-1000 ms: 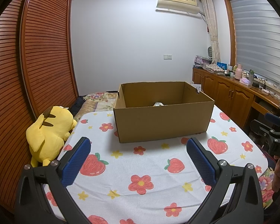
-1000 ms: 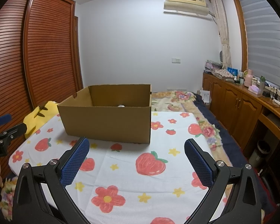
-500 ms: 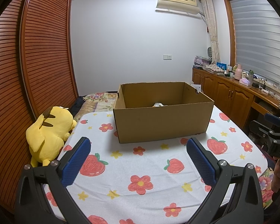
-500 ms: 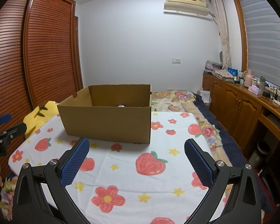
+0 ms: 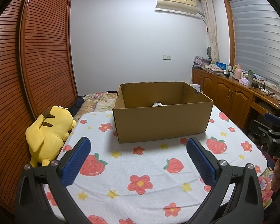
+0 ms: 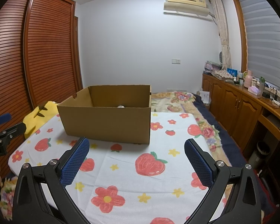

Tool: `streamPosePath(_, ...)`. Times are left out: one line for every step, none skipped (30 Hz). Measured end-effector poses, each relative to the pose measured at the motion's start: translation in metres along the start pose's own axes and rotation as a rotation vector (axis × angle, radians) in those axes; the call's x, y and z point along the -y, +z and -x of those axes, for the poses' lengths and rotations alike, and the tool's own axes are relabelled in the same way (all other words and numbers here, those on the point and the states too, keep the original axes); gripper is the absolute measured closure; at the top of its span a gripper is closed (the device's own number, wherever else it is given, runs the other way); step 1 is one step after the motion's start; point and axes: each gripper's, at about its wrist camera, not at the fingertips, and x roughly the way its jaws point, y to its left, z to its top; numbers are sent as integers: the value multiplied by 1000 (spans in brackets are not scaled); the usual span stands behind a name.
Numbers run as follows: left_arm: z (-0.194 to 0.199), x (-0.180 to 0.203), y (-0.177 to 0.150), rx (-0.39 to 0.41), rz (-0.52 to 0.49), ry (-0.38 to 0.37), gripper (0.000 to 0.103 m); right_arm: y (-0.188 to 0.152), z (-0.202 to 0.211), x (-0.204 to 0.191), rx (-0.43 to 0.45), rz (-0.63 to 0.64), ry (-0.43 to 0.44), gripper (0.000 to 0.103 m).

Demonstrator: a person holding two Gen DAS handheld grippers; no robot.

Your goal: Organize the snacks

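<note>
An open brown cardboard box (image 5: pixel 162 123) stands on a table covered with a white strawberry-and-flower cloth (image 5: pixel 140 168); it also shows in the right wrist view (image 6: pixel 108 123). A small pale item (image 5: pixel 157 104) peeks over the box's front wall; the right wrist view shows it too (image 6: pixel 120 106). The rest of the box's inside is hidden. My left gripper (image 5: pixel 138 160) is open and empty, held above the cloth short of the box. My right gripper (image 6: pixel 136 160) is open and empty, to the right of the left one.
A yellow plush toy (image 5: pixel 48 130) lies at the table's left edge by the slatted wooden wardrobe (image 5: pixel 37 56). A bed with a floral cover (image 6: pixel 179 100) lies behind the table. Wooden cabinets (image 6: pixel 239 108) with clutter line the right wall.
</note>
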Motion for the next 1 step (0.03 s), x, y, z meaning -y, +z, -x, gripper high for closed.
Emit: streamPosePath(0,0,0,-1,1,-2,0,-1,0,0,-1,1,1,0)
